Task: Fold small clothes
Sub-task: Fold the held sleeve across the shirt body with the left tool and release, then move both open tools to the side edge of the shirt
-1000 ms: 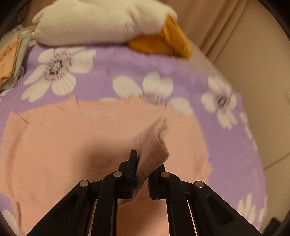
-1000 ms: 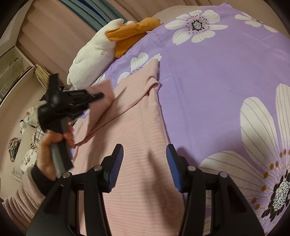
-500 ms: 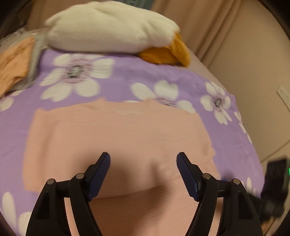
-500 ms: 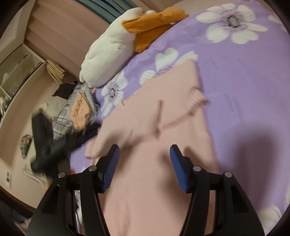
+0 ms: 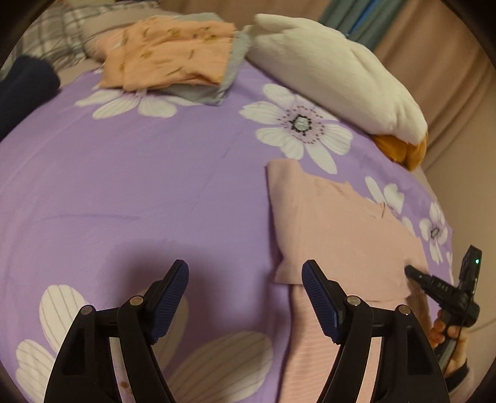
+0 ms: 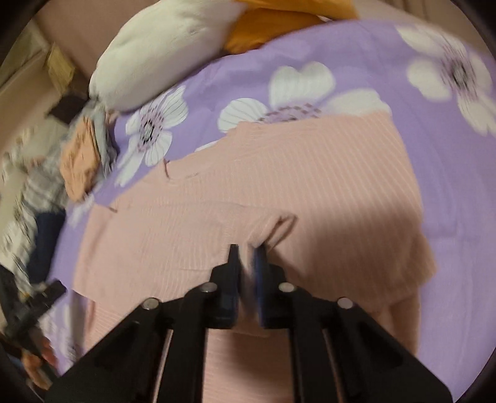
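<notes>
A pink ribbed top lies flat on the purple flowered bedspread, with its sleeves folded in over the body. My left gripper is open and empty, above the bedspread just left of the top's edge. My right gripper is shut on a fold of the pink top near its middle. The right gripper also shows in the left wrist view at the top's right edge.
A white and orange plush toy lies at the head of the bed. A stack of folded clothes, peach on grey, sits at the back left beside a plaid item and a dark blue one.
My left gripper let go of the pink sleeve, opened and swung left off the top. My right gripper moved onto the top and closed on a fold.
</notes>
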